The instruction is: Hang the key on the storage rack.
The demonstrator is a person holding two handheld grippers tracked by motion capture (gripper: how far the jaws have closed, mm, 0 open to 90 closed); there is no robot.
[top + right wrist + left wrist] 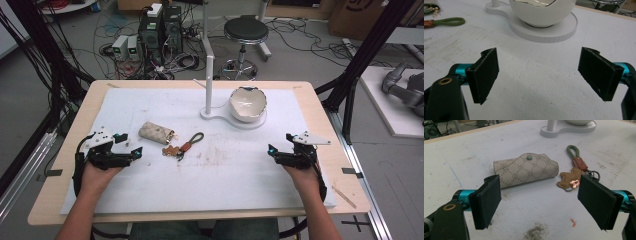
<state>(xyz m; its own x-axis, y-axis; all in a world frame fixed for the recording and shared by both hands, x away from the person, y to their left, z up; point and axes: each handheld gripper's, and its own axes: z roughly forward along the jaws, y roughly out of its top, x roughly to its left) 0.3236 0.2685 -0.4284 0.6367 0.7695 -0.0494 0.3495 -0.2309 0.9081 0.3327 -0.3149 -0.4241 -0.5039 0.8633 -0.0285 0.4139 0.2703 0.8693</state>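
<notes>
A beige patterned key pouch (pixel 156 132) (pixel 525 169) lies on the white mat, snapped closed. To its right rests a key ring with a green loop (pixel 196 138) (pixel 572 151), an orange leather tab and a brown bear charm (pixel 570 178). A white egg-shaped bowl (pixel 247 104) (pixel 541 12) sits on a white stand base (pixel 544 31) with a post. My left gripper (pixel 131 150) (pixel 539 202) is open, just short of the pouch and charm. On the mat's right side my right gripper (pixel 274 152) (pixel 539 75) is open over bare mat, facing the bowl.
The white mat (pixel 220 175) covers most of a wooden table (pixel 72 135). A dark smudge (pixel 535 233) and an orange scrap (pixel 572 222) mark the mat near the left gripper. Beyond the table are a stool (pixel 245 32), computers and cables on the floor.
</notes>
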